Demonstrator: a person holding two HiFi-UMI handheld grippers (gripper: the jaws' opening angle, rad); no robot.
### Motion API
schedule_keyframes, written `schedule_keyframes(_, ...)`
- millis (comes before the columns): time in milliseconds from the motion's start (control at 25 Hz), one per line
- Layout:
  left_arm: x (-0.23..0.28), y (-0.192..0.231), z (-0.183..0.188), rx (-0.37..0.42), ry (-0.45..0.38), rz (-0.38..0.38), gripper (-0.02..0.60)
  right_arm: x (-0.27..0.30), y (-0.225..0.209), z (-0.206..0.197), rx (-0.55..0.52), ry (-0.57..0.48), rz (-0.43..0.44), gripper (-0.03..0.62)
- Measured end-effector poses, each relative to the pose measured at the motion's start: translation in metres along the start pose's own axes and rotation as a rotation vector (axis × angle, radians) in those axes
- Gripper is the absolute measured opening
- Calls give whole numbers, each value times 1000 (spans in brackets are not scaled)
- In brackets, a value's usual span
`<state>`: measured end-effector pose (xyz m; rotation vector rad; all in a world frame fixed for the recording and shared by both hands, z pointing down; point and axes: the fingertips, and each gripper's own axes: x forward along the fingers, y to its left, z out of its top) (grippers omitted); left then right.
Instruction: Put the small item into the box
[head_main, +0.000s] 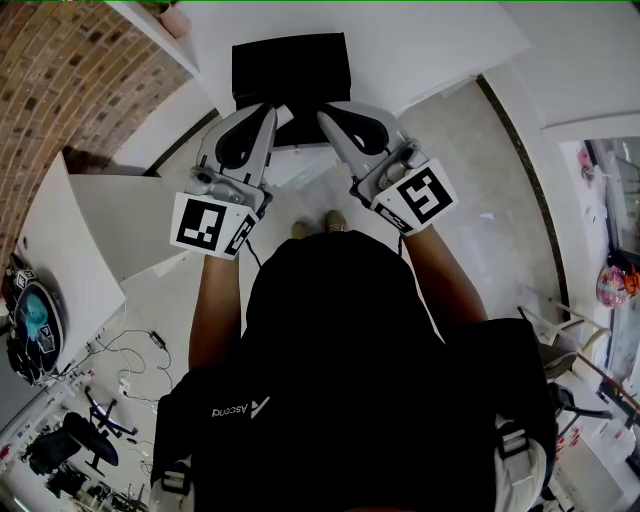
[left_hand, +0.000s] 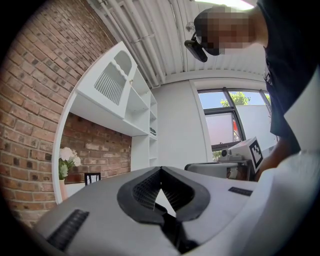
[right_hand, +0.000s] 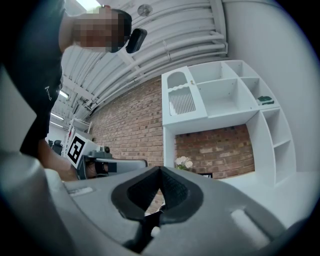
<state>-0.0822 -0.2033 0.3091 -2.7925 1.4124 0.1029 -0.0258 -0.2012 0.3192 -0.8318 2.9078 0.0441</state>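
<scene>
The black box (head_main: 290, 68) is a flat, dark, plain rectangle. It lies on the white counter (head_main: 440, 40) at the far side, just past the tips of both grippers. The left gripper (head_main: 270, 110) and the right gripper (head_main: 325, 115) are held up side by side, angled toward each other. The left gripper's fingers (left_hand: 142, 192) are closed tip to tip on nothing. The right gripper's fingers (right_hand: 132, 196) are likewise closed and empty. Beyond them stands a white shelf unit (right_hand: 225, 95) on a brick wall (left_hand: 35, 100).
</scene>
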Motion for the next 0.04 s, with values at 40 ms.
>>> schedule_keyframes(40, 0, 0, 0, 0, 0, -1, -2, 0, 0, 0, 0, -1, 0, 2)
